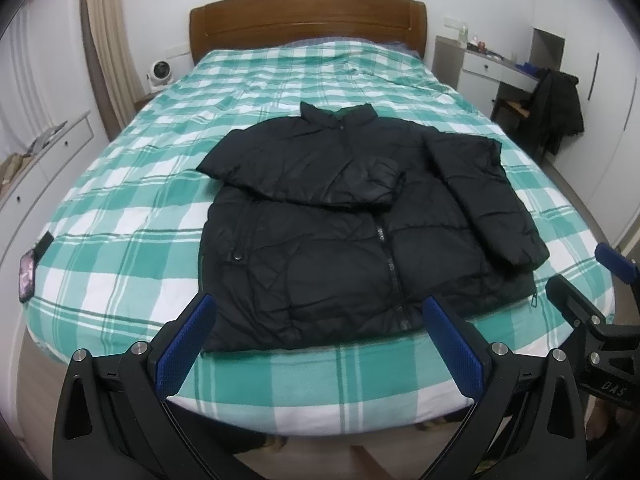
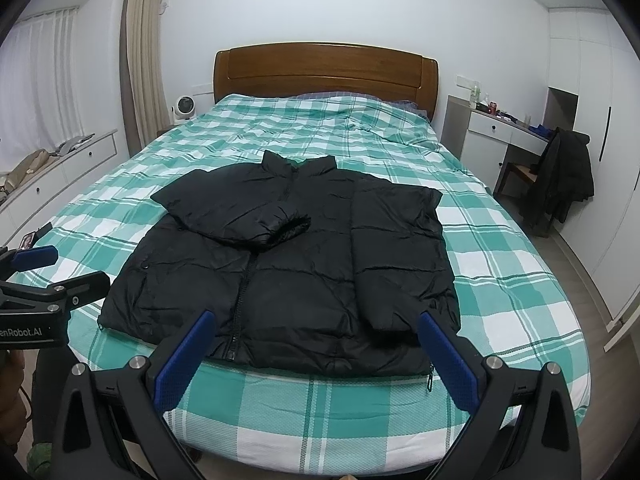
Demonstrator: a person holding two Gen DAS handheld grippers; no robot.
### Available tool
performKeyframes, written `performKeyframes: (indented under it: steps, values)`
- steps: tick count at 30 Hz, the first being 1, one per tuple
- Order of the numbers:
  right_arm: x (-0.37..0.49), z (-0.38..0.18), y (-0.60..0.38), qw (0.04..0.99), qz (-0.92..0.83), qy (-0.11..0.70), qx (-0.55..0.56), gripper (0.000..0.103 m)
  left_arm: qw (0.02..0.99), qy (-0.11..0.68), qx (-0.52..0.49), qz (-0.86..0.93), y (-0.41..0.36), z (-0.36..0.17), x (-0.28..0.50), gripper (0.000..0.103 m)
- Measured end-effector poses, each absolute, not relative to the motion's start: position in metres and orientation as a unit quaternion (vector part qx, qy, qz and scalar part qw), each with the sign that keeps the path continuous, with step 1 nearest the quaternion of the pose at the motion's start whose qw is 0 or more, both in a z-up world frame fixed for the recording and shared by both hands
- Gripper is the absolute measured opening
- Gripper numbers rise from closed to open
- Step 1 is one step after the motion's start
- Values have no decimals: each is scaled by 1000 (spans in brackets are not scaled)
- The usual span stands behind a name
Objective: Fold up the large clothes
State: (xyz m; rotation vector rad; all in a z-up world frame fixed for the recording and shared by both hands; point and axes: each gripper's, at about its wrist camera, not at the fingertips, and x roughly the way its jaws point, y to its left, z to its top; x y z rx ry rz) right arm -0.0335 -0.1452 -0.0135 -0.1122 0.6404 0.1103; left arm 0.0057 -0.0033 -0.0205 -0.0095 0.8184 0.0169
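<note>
Jacket (image 1: 360, 240) position: the black padded garment lies front up on the green-and-white checked bed (image 1: 120, 208), filling the centre of both views, collar toward the wooden headboard (image 1: 308, 16) at the top of the frame and hem along the near edge of the mattress.

Long axis: collar to hem, running from upper centre to lower centre of each frame, roughly in line with the pointing direction of both tools. The zip (image 2: 240, 300) follows the same line.

Left gripper (image 1: 316, 344): 2 blue-padded fingers spread wide, nothing between them, hovering just before the hem at lower centre of the left view. It faces the middle and left part of the hem.

Right gripper (image 2: 316, 352): fingers likewise spread and empty, framing the hem below the right-hand sleeve (image 2: 400, 256) in its own view. It is judged the nearer tool to that sleeve.

Garment condition:
1. The left-side sleeve (image 1: 304, 172) is folded across the chest; its cuff ends near the zip line.
2. The right-hand sleeve lies straight down along the body, cuff close to the hem, not yet folded across.
3. The fabric is puffy, quilted and creased; it will likely spring back unless pressed flat.

Judged next step: fold the hem up toward the collar, or cross the remaining sleeve first.
</note>
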Motion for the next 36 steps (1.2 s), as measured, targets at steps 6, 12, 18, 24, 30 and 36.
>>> performKeyframes:
  steps: [6, 12, 18, 24, 30, 36]
  values:
    - [-35, -12, -144, 946, 54, 313, -56, 103, 917, 399, -4, 8, -2, -21, 5, 103]
    - [-35, -11, -143, 945, 53, 318, -55, 103, 917, 399, -4, 8, -2, -20, 5, 103]
    - [-35, -9, -143, 945, 53, 319, -56, 103, 917, 400, -5, 9, -1, -20, 4, 103]
    - [-35, -10, -142, 944, 56, 320, -59, 103, 917, 400, -4, 10, -1, -21, 3, 103]
    - [-19, -23, -163, 944, 77, 313, -73, 103, 916, 400, 0, 14, 1, -22, 2, 103]
    - [28, -67, -210, 916, 95, 361, -144, 103, 915, 402, -2, 21, 5, -23, 0, 103]
